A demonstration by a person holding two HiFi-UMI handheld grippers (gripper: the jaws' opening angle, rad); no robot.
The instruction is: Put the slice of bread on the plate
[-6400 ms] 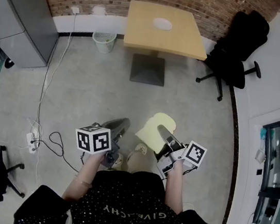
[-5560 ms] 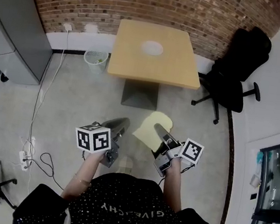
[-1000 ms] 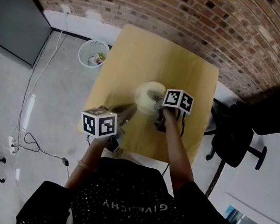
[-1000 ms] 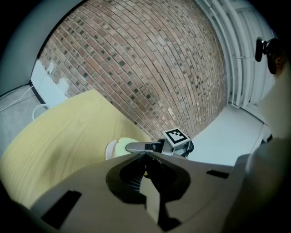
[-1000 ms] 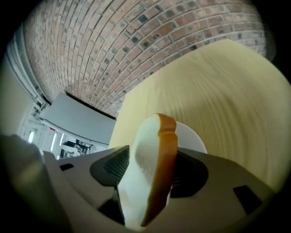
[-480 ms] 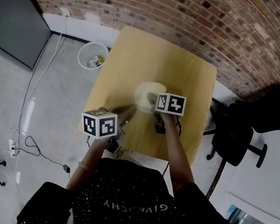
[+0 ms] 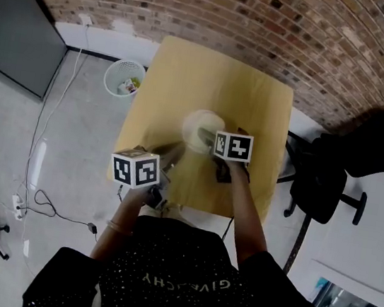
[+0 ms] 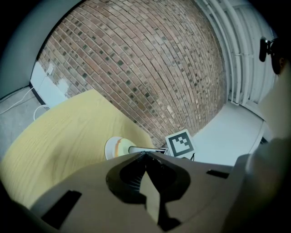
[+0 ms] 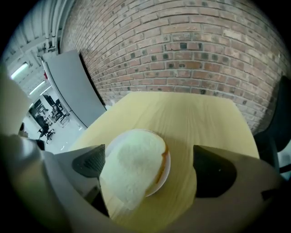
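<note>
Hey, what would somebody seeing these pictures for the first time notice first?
The pale slice of bread lies on the small white plate in the middle of the light wooden table, overhanging the plate's near rim. The right hand-held gripper hangs just over it, its jaws opening with the bread between them. Behind the table runs a red brick wall.

On the table [image 7: 190,70], midway, the plate [image 9: 168,164] held the slice of bread [image 9: 136,168]; a bin [image 7: 123,78] stood left, a chair [image 7: 331,177] right
</note>
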